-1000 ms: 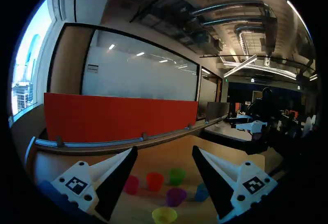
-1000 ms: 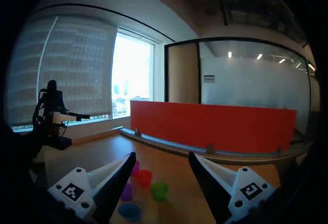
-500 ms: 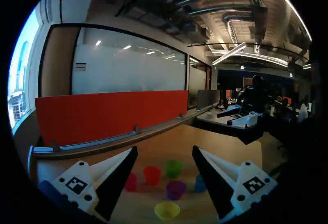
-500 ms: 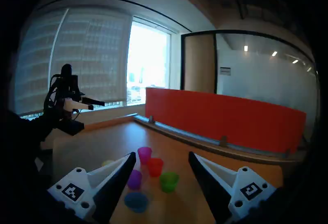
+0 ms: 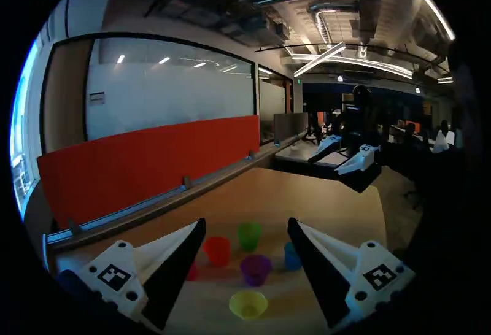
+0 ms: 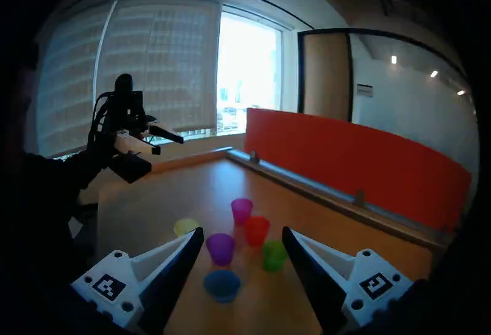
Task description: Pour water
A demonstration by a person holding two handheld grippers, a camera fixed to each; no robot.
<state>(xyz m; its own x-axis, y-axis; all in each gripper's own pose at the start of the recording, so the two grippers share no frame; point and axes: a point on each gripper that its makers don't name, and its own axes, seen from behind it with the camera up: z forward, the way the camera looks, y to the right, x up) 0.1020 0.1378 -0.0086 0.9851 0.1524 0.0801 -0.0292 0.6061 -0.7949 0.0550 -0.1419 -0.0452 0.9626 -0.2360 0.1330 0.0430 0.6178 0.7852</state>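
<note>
Both tools empty, jaws spread wide: left tool (image 5: pixel 245 221) and right tool (image 6: pixel 241 229), each held above the table (image 6: pixel 153 194) and aimed at the six cups (image 6: pixel 220 248) — presumably to pick one before any pour. Cups stand upright, close together, mid-table. Right gripper view gives the pink cup (image 6: pixel 241 210) whole; in the left gripper view a tool finger half hides it. Right gripper view also catches the left tool side-on, high above the table. Water in any cup — cannot tell, too dim.

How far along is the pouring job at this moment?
Done: nothing visible. In hand: nothing; the left hand-held gripper and right hand-held gripper are open and empty. Left: grasping a cup, perhaps the purple cup, and pouring.
</note>
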